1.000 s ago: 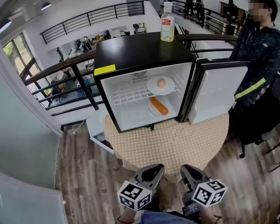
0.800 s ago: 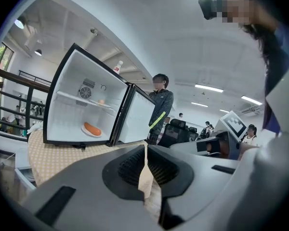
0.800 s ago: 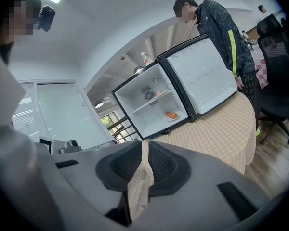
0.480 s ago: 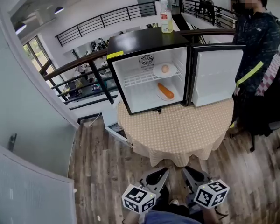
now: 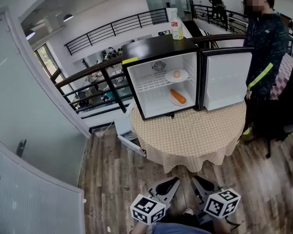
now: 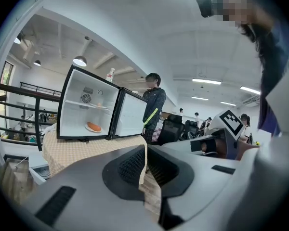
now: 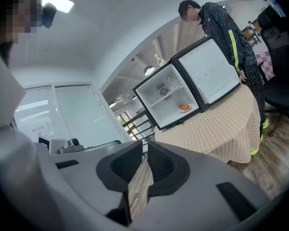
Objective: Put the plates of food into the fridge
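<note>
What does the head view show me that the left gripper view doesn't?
Head view only: the black top of the fridge and the upper plate seen from above. Left gripper view only: the left claw shut and empty, close up. Both: the open fridge door, the lower plate with orange food, the bottle on top, the checked table, the standing person.

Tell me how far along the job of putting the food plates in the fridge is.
Done: both plates are inside the fridge, the upper plate on the wire shelf and the lower plate beneath it. In hand: nothing; the left gripper and right gripper are shut and empty, well back from the table. Left: no plate shows outside; the fridge door stands open, so closing it is probably next.
</note>
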The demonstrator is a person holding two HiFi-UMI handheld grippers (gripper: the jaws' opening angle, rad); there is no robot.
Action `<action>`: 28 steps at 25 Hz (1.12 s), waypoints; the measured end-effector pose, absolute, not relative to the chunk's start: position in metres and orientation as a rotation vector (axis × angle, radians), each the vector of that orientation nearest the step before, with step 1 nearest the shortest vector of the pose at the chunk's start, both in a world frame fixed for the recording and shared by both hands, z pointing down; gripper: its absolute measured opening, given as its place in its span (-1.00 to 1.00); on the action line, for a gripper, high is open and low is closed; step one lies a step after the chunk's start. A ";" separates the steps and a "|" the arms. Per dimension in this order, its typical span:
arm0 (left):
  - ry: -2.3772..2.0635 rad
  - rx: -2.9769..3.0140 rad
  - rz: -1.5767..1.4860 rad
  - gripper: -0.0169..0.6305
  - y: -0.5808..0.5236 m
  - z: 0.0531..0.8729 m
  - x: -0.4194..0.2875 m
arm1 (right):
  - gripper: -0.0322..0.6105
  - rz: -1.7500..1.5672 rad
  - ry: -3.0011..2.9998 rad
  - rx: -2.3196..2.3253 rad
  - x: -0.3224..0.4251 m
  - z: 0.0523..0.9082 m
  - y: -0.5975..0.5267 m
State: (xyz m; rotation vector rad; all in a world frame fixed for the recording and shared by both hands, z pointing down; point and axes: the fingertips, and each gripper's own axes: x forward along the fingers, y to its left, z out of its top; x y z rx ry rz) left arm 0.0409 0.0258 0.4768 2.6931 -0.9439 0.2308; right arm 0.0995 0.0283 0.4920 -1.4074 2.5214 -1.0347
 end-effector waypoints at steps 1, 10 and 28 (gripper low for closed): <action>-0.939 2.701 0.229 -0.89 0.028 0.475 0.039 | -0.76 -1.032 2.522 -1.410 0.097 0.492 0.031; -0.903 2.730 0.224 -0.89 0.066 0.468 -0.007 | -0.78 -0.990 2.506 -1.450 0.049 0.493 0.064; -0.824 2.733 0.187 -0.89 0.131 0.477 -0.079 | -0.80 -0.997 2.460 -1.542 -0.017 0.507 0.135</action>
